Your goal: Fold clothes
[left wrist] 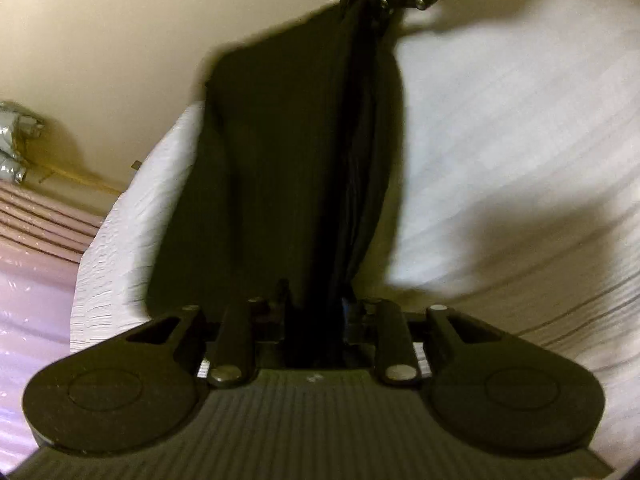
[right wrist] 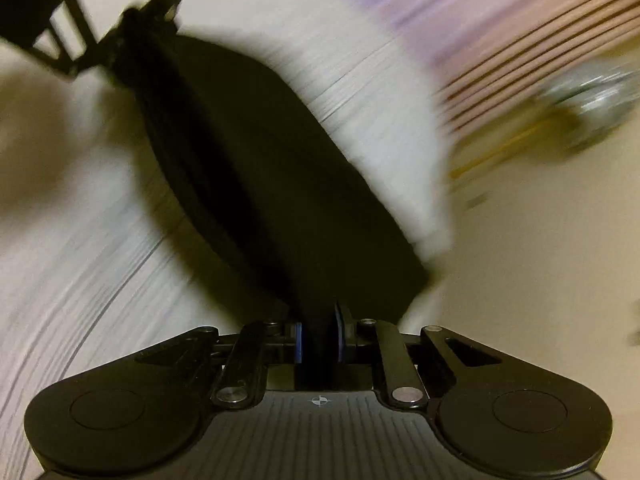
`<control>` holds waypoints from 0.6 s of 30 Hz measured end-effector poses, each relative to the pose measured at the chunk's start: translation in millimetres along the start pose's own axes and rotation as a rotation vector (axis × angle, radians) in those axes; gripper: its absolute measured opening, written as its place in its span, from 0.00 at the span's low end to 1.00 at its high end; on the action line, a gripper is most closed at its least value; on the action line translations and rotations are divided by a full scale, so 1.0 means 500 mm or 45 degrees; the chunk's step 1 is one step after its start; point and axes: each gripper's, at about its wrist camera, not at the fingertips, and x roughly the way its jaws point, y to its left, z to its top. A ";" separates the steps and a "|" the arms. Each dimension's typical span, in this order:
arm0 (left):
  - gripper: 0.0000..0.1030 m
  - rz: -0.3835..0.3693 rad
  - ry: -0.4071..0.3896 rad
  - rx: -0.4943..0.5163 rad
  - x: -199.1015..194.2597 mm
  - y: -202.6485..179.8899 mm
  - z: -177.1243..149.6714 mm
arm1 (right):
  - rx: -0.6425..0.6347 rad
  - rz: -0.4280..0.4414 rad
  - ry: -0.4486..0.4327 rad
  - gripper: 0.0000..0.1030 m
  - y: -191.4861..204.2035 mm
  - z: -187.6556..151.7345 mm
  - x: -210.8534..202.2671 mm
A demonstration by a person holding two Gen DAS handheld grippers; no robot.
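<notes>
Spanning the gap between both grippers, the dark garment (left wrist: 288, 160) hangs stretched above the white bed (left wrist: 500, 140), near its edge, with one end clamped in the left gripper (left wrist: 314, 312) and the opposite end clamped in the right gripper (right wrist: 319, 336). A lengthwise crease or doubled layer shows along the cloth, suggesting at least one fold is present; the exact count cannot be told. The garment is not yet laid flat, so judged from this, further folding and setting down remain. The right view is blurred.
</notes>
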 end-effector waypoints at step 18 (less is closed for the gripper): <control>0.26 -0.048 0.036 -0.004 -0.093 0.026 -0.072 | 0.303 0.120 0.009 0.14 -0.010 0.003 -0.074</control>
